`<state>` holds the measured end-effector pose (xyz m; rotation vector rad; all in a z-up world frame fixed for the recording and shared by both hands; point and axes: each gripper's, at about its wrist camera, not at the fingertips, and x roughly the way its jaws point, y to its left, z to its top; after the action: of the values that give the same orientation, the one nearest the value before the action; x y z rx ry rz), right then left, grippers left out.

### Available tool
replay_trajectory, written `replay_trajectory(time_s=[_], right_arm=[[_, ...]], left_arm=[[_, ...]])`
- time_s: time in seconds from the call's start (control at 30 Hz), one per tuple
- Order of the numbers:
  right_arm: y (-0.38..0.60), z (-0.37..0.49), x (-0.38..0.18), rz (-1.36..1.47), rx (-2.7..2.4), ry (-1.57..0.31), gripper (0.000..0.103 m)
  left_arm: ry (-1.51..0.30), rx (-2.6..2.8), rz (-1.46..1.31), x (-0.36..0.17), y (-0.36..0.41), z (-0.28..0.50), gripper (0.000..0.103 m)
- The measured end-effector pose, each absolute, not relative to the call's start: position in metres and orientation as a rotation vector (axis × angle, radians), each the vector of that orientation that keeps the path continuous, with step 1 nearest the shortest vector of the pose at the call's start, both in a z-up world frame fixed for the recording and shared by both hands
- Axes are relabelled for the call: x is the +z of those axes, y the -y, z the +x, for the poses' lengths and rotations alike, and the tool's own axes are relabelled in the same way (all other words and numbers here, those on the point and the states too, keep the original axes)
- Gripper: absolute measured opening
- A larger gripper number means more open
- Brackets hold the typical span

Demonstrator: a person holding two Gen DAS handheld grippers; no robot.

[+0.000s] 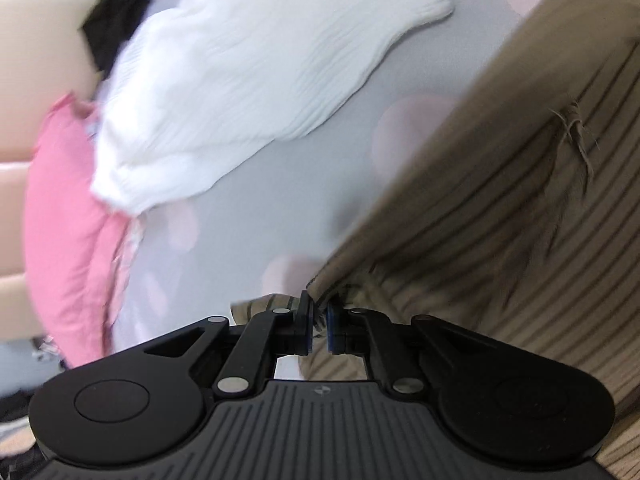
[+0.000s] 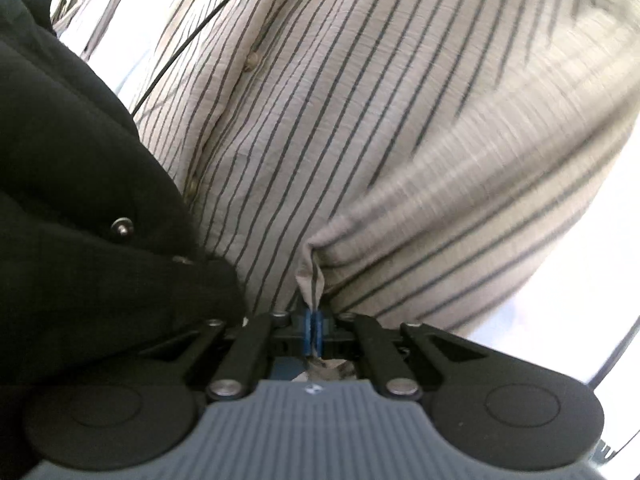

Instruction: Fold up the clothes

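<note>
A beige shirt with dark stripes (image 1: 500, 208) hangs lifted at the right of the left wrist view, above a grey sheet. My left gripper (image 1: 319, 326) is shut on its edge, with cloth pinched between the blue pads. In the right wrist view the same striped shirt (image 2: 400, 140) fills the frame, with its button placket (image 2: 252, 62) running up the middle. My right gripper (image 2: 313, 328) is shut on a bunched fold of the shirt.
A white garment (image 1: 240, 80), a pink garment (image 1: 68, 220) and a black one (image 1: 116, 12) lie on the grey sheet with pink spots (image 1: 280, 184), by a beige padded headboard (image 1: 36, 60). A black jacket sleeve with a snap button (image 2: 80, 180) is at the left of the right wrist view.
</note>
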<state>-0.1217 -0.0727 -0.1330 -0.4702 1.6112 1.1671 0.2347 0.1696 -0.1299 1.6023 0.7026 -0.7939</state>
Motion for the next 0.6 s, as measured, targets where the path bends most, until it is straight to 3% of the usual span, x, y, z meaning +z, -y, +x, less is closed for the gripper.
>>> replay_trajectory(time_s=[0.27, 0.6], right_arm=[[0.094, -0.148, -0.104, -0.282, 1.194, -1.594, 0.002], [0.076, -0.180, -0.101, -0.245, 1.317, -1.597, 0.002]], left_arm=[[-0.654, -0.708, 1.556, -0.110, -0.195, 0.205, 0.004], [-0.732, -0.635, 1.505, -0.104, -0.225, 0.141, 0.004]])
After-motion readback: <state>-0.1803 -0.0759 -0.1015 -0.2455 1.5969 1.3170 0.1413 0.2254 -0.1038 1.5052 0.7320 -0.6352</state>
